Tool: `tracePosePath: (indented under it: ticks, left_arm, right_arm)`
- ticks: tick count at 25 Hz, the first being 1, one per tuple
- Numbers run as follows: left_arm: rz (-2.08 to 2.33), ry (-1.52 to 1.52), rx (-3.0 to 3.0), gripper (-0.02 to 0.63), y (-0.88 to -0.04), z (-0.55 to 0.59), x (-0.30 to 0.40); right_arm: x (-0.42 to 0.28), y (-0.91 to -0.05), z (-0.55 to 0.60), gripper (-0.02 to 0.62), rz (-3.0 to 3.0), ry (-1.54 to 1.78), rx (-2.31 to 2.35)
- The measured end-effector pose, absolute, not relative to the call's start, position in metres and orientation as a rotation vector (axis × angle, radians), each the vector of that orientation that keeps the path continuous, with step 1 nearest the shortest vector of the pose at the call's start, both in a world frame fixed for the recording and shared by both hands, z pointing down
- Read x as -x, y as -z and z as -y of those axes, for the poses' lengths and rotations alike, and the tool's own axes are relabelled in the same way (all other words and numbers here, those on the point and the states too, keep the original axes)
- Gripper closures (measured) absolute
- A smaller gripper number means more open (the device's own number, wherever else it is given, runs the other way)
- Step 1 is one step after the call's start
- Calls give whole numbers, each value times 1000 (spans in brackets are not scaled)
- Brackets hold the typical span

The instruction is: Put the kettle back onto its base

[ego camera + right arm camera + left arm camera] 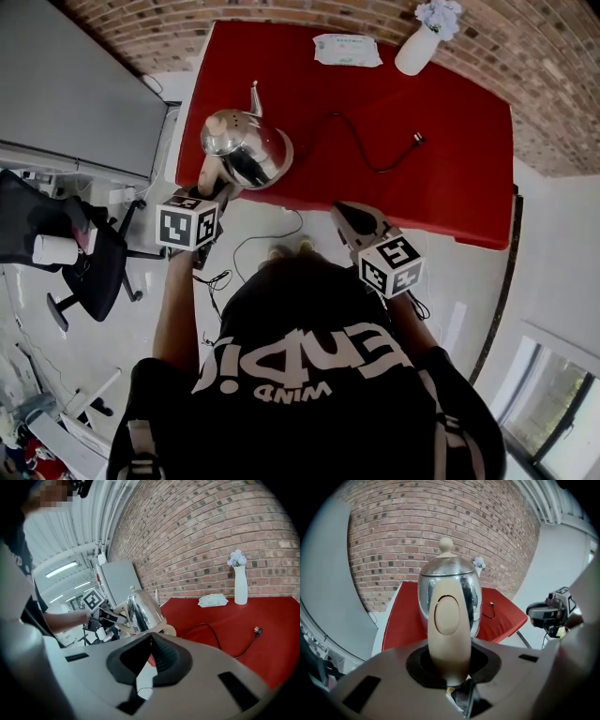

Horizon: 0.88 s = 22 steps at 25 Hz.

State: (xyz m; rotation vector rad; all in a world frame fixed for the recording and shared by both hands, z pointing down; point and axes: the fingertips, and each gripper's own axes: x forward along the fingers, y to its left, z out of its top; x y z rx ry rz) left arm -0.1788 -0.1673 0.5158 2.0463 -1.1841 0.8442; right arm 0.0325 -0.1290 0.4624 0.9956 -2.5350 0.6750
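A shiny steel kettle (246, 148) with a cream handle (449, 630) hangs tilted over the near left corner of the red table (450, 187). My left gripper (214, 183) is shut on that handle, which fills the space between the jaws in the left gripper view. In the right gripper view the kettle (143, 611) sits just above its round cream base (169, 630); whether they touch I cannot tell. My right gripper (345, 217) hovers at the table's near edge, right of the kettle. Its jaws (151, 637) are shut with nothing between them.
A black cord (361, 141) runs across the table to a loose plug (417, 139). A white vase with flowers (417, 42) and a tissue pack (347, 49) stand at the far edge by the brick wall. A black office chair (84, 262) stands to the left.
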Motion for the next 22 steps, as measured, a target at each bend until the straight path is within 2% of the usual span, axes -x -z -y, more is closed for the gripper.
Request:
tracePosePath:
  ticks: [22]
  left_arm:
    - [1232,-956,-2029,529,-552,210,164]
  right_arm:
    - [-40,-470,147,573,2513,-712,-993]
